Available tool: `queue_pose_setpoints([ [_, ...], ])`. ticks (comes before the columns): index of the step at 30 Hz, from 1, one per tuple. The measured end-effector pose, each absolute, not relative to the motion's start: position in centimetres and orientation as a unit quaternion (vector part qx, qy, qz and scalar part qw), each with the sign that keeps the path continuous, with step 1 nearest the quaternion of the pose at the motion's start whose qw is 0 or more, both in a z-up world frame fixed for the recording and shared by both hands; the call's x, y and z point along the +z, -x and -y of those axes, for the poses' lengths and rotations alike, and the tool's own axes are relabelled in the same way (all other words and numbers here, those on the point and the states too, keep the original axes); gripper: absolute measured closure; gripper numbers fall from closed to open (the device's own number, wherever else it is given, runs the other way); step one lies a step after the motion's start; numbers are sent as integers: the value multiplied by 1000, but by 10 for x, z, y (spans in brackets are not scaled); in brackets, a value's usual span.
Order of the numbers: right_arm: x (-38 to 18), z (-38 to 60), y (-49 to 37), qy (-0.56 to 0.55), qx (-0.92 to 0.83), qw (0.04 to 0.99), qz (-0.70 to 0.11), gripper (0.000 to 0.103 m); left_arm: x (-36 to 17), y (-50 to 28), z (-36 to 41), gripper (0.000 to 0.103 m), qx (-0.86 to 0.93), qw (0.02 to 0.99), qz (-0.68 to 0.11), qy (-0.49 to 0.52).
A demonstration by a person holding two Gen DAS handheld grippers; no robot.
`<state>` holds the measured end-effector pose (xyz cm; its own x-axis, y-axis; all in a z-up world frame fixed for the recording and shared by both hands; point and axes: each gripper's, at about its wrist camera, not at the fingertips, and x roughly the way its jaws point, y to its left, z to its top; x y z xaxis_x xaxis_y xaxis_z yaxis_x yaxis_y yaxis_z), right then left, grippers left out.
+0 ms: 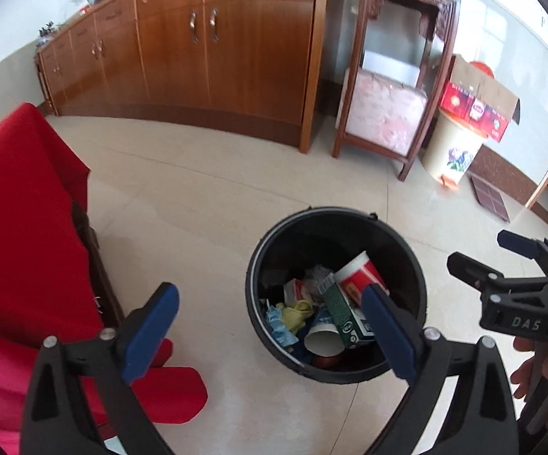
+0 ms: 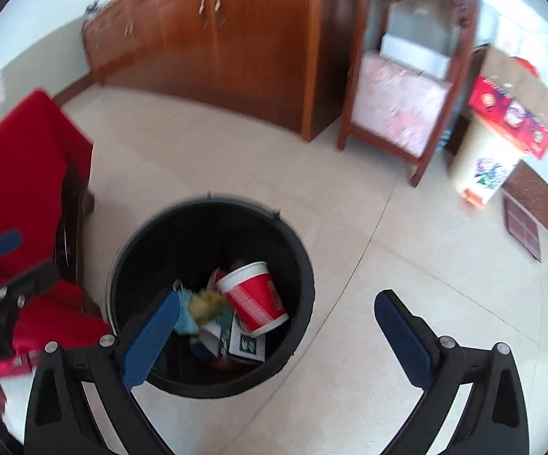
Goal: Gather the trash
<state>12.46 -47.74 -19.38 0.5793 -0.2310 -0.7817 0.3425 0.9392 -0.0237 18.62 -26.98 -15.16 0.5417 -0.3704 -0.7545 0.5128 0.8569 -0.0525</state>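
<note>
Bin: I see the black trash bin (image 1: 336,223) standing on the pale tiled floor (image 1: 205,197), just below and ahead of both tools.
Bin contents: a red-and-white paper cup (image 1: 359,275) lies on its side on top; beside it a green carton (image 1: 344,313), a white paper cup (image 1: 323,339), a yellow crumpled piece (image 1: 298,309) and light blue scraps (image 1: 279,326). All of it is inside the bin.
Left tool: my left tool (image 1: 270,335) stands wide apart with nothing between its blue pads; one pad overlaps the bin's near rim in the left wrist view.
Right tool: my right tool (image 2: 274,335) is also spread wide and holds nothing. Its left pad sits over the bin mouth; the other is over bare floor.
Surroundings: a red cloth (image 1: 19,208) covers furniture left of the bin; a wooden cabinet (image 1: 205,45) lines the far wall, with a carved wooden stand (image 1: 395,76) and a cream pedal bin (image 1: 450,149) to its right.
Blur: the right wrist view is smeared, so small scraps there I cannot tell apart.
</note>
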Motion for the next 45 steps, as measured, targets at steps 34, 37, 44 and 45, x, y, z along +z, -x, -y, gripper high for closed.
queue_pose_setpoints([
  [34, -40, 338, -6, -23, -132, 928, -347, 0, -35, -105, 175, 5, -202, 919, -330, -74],
  [37, -30, 326, 3, -13, -124, 933, -339, 0, -20, -93, 166, 5, -202, 925, -314, -71],
  [44, -13, 310, 33, -12, -131, 938, -319, 0, -1, -70, 144, 5, -182, 942, -276, -67],
  [45, -10, 308, 34, -14, -130, 940, -316, 0, 0, -66, 140, 5, -174, 944, -271, -68],
])
